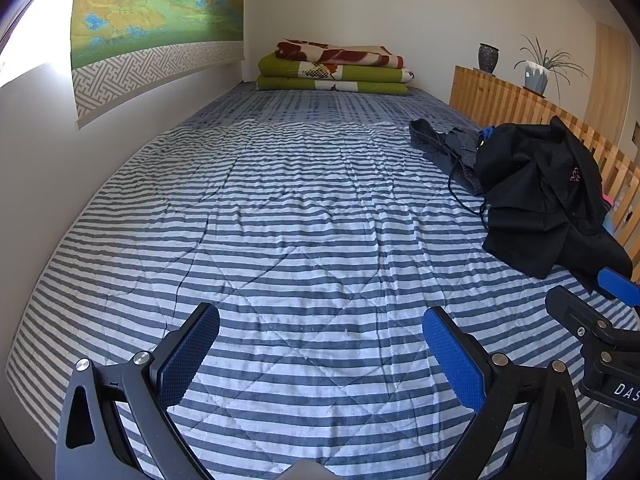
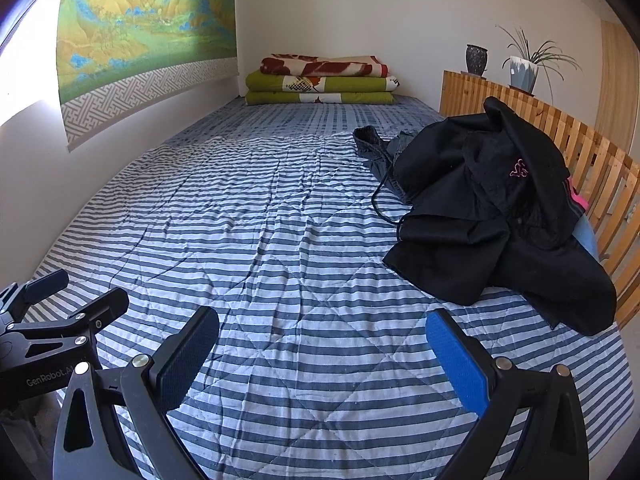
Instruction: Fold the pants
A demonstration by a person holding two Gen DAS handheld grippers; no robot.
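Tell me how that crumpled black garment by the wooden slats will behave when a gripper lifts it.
The black garment lies in soft, collapsed folds, so it will probably droop and hang rather than hold shape. It is heaped in layers, so one pinch may lift only the top layer. A thin black cord trails from the heap and could drag along.

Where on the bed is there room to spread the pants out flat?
The striped quilt lies bare from the wall side across its middle, between both open grippers and the folded blankets at the far end. It is crowded by the wooden rail, where the black clothes pile sits.
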